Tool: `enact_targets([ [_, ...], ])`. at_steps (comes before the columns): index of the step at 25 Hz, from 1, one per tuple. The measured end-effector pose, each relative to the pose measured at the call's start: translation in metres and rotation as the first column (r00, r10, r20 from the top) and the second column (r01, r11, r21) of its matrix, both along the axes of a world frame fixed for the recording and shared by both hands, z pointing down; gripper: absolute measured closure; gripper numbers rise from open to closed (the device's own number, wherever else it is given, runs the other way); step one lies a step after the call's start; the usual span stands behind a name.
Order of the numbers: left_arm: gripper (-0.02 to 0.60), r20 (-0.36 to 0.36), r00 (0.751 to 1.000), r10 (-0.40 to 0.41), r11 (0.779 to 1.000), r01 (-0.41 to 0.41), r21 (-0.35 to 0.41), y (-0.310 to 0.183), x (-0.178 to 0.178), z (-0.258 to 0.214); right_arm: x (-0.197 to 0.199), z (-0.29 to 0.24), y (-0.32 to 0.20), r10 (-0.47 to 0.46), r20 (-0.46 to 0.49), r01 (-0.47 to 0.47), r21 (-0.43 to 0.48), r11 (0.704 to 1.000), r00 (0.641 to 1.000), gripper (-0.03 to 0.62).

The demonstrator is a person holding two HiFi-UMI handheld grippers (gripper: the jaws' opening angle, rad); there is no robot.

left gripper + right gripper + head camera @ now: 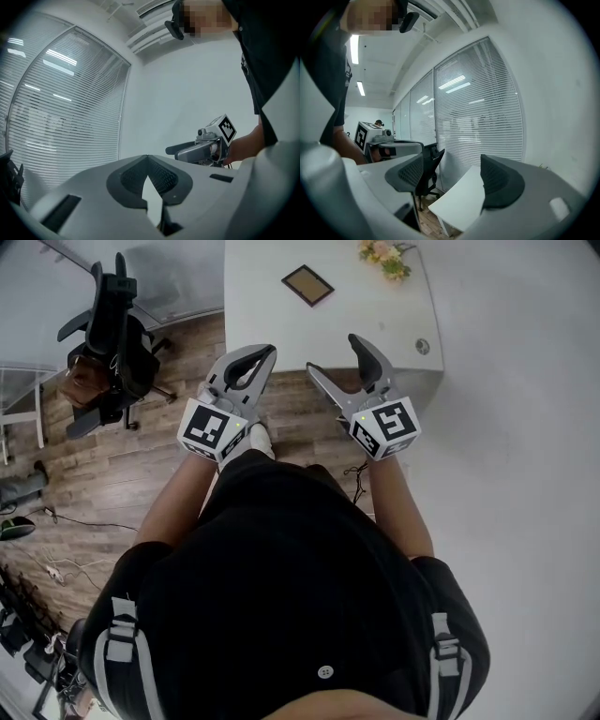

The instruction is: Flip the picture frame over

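A small brown picture frame (307,284) lies flat on the white table (366,320), near its far side. Both grippers hang in the air short of the table's near edge, well away from the frame. My left gripper (262,356) is shut with nothing in it; in the left gripper view its fingertips (148,160) meet. My right gripper (335,354) stands open and empty, and its own view shows a wide gap between the pads (410,171). The frame appears in neither gripper view.
A bunch of flowers (384,257) sits at the table's far edge, and a round cable port (423,346) at its near right corner. A black office chair (112,329) stands on the wood floor to the left. Window blinds (478,117) fill the wall beyond.
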State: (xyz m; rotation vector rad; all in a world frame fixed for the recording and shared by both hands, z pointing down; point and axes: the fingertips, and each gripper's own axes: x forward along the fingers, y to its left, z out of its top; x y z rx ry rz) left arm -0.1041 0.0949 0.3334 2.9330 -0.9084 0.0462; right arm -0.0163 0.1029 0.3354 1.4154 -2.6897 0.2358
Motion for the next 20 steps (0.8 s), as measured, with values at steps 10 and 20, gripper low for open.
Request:
enact_targets([
  [10, 0.578, 0.0, 1.0, 0.016, 1.0, -0.016, -0.016, -0.077, -0.031, 0.013, -0.013, 0.012, -0.073, 0.064, 0.005, -0.064, -0.017, 0.998, 0.998, 0.215],
  [20, 0.578, 0.018, 0.999, -0.035, 0.999, 0.035, -0.021, -0.125, -0.006, 0.021, 0.014, 0.023, -0.124, 0.019, 0.015, -0.018, -0.031, 0.999, 1.0, 0.215],
])
